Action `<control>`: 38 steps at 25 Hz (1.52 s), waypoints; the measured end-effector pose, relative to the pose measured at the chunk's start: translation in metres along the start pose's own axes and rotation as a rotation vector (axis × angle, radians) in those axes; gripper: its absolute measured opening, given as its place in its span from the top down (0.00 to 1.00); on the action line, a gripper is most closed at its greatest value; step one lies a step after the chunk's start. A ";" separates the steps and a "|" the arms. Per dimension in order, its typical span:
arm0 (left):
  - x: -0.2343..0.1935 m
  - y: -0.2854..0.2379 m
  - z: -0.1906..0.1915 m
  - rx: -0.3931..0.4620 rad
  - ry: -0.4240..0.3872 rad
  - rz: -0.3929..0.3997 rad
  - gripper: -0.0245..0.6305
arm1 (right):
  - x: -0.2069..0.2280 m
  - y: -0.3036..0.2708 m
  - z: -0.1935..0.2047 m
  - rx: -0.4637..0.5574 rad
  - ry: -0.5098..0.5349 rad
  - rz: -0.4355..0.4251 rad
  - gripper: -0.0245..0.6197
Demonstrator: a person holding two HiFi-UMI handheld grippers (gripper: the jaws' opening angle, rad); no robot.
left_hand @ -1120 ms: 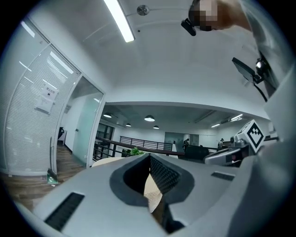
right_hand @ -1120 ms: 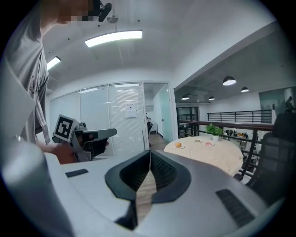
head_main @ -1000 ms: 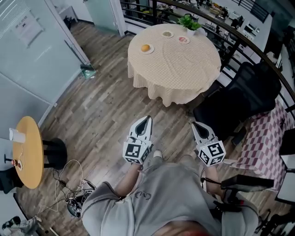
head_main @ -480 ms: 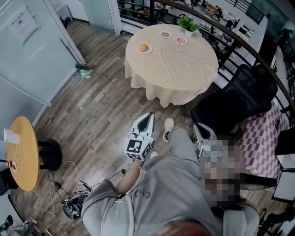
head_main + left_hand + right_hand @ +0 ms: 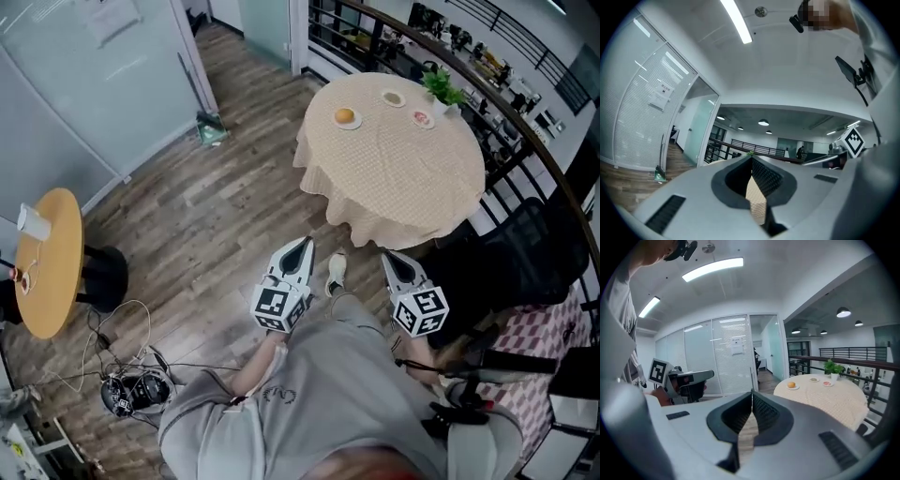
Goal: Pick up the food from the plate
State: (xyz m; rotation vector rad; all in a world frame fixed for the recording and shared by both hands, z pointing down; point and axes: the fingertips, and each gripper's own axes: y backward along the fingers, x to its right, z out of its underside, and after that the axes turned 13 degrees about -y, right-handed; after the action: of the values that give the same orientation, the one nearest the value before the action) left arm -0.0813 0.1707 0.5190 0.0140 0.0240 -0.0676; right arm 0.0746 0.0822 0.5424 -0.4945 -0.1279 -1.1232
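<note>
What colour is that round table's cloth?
The tablecloth is beige with a fine check; the head view shows it best.

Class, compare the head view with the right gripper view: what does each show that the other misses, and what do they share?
Only the head view: the yellow side table with a white cup, and floor cables. Only the right gripper view: ceiling strip lights. Both: the cloth-covered round table, the orange food on its plate, the potted plant, the left gripper and the right gripper, both shut and empty.
</note>
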 end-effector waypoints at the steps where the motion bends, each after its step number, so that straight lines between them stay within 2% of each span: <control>1: -0.007 -0.005 0.000 -0.005 -0.004 -0.020 0.95 | 0.003 -0.013 -0.002 -0.012 0.004 -0.022 0.94; 4: -0.023 -0.026 0.003 -0.007 -0.013 -0.055 0.95 | 0.018 -0.054 -0.009 -0.032 0.020 -0.078 0.94; 12: -0.064 -0.096 0.018 -0.079 -0.029 -0.063 0.95 | 0.054 -0.151 -0.048 -0.047 -0.001 -0.166 0.94; 21: -0.098 -0.204 -0.002 -0.099 -0.044 -0.107 0.95 | 0.126 -0.234 -0.102 -0.081 -0.019 -0.202 0.94; 28: -0.141 -0.285 0.002 -0.139 -0.026 -0.160 0.95 | 0.167 -0.308 -0.164 -0.023 0.013 -0.247 0.94; 30: -0.151 -0.309 -0.003 -0.128 -0.033 -0.152 0.95 | 0.172 -0.323 -0.182 0.000 0.025 -0.260 0.94; 34: -0.162 -0.355 -0.029 -0.067 -0.098 -0.106 0.95 | 0.176 -0.342 -0.208 0.030 0.050 -0.272 0.94; 38: -0.168 -0.383 -0.052 -0.012 -0.124 -0.046 0.95 | 0.172 -0.345 -0.227 0.075 0.032 -0.246 0.94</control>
State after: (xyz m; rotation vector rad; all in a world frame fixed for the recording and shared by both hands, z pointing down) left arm -0.2765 -0.1994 0.4664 -0.0029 -0.0991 -0.1139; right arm -0.1896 -0.2773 0.5089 -0.4009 -0.2063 -1.3615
